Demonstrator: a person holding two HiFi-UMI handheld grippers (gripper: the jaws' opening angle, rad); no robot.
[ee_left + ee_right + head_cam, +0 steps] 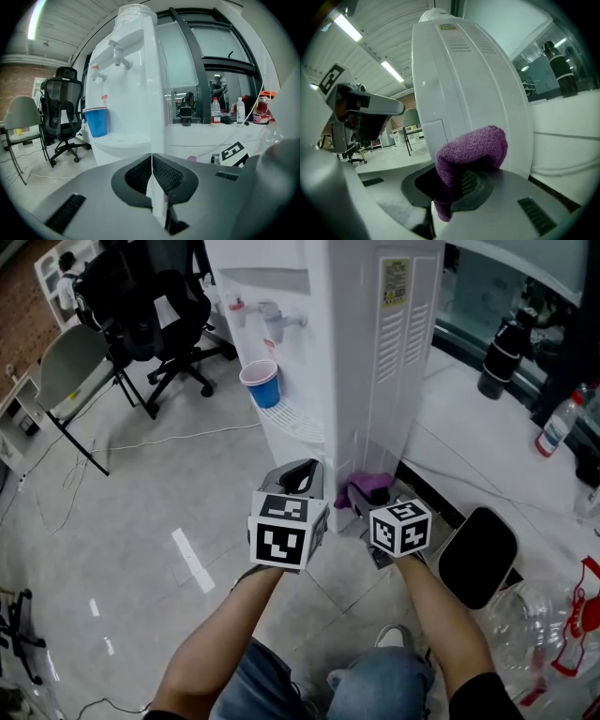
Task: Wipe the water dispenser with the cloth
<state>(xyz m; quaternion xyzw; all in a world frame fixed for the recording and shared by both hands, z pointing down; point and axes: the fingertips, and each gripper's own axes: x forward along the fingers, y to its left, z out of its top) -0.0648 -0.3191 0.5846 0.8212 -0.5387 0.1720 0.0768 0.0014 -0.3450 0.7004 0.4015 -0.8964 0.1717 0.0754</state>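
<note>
The white water dispenser (pixel 361 343) stands on the floor ahead of me, its vented side panel (pixel 464 93) facing my right gripper. A purple cloth (pixel 366 489) is bunched between the jaws of my right gripper (pixel 361 498), which is shut on it; the cloth (pixel 471 152) is held low against the dispenser's side. My left gripper (pixel 302 474) is shut with nothing in it, just left of the right one, pointing at the dispenser's front (pixel 133 93). A blue cup (pixel 262 383) sits on the drip tray under the taps (pixel 272 317).
Black office chairs (pixel 155 306) stand at the back left, a folding chair (pixel 66 371) beside them. A white ledge on the right carries a dark bottle (pixel 500 357) and a clear water bottle (pixel 560 425). A black stool seat (pixel 478 556) and plastic bags (pixel 539 634) lie near my right side.
</note>
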